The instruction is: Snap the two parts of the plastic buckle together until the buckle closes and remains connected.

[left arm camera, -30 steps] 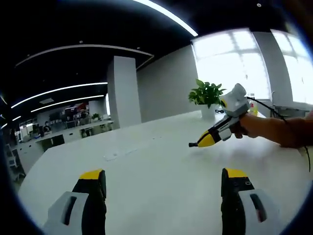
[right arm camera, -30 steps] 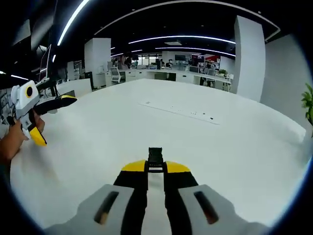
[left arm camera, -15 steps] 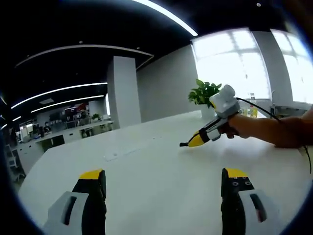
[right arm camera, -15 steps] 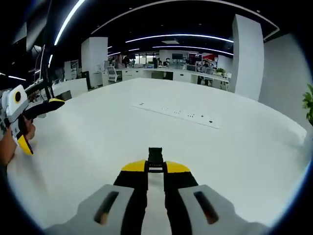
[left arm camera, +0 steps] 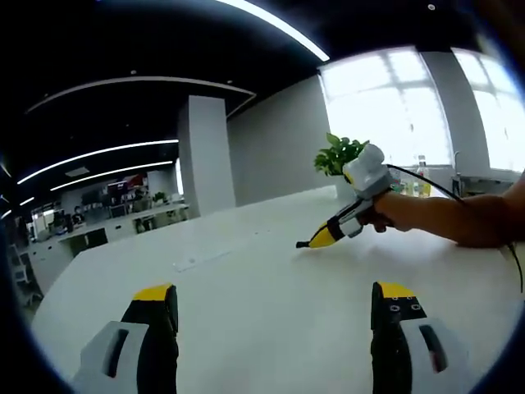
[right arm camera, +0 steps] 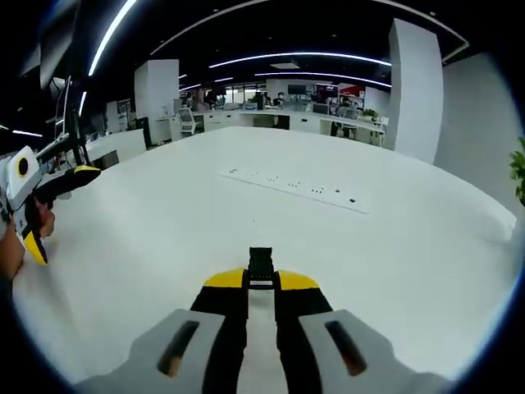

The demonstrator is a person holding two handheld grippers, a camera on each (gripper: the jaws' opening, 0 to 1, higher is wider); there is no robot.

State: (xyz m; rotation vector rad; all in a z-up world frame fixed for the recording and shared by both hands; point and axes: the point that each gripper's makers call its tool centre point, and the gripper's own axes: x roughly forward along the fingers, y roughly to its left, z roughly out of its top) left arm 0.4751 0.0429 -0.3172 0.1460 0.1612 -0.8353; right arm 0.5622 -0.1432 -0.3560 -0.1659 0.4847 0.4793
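Fingers of the right gripper, seen in the right gripper view, are drawn together and clamp a small black buckle part, which protrudes upright just beyond the yellow fingertips. The part is held above the white table, and only its upper end is visible; whether it is the pronged or the socket half cannot be told. Fingers of the left gripper, seen in the left gripper view, stand wide apart with nothing between them; its yellow-tipped pads frame a bare stretch of the tabletop.

In the left gripper view the right gripper appears at right of centre, grasped by a person's hand on a bare forearm, its yellow nose angled down toward the table; a black cable trails from it. The buckle part at its tip is too small here to make out. In the right gripper view the left gripper appears at the far left edge, held by a hand, its two fingers spread, one pointing rightward and one downward.

On the table, a recessed strip of power sockets runs across the far surface, well apart from both grippers. A potted green plant stands on the far side of the table behind the right gripper, before a bright window. A white column and distant office desks occupy the background.
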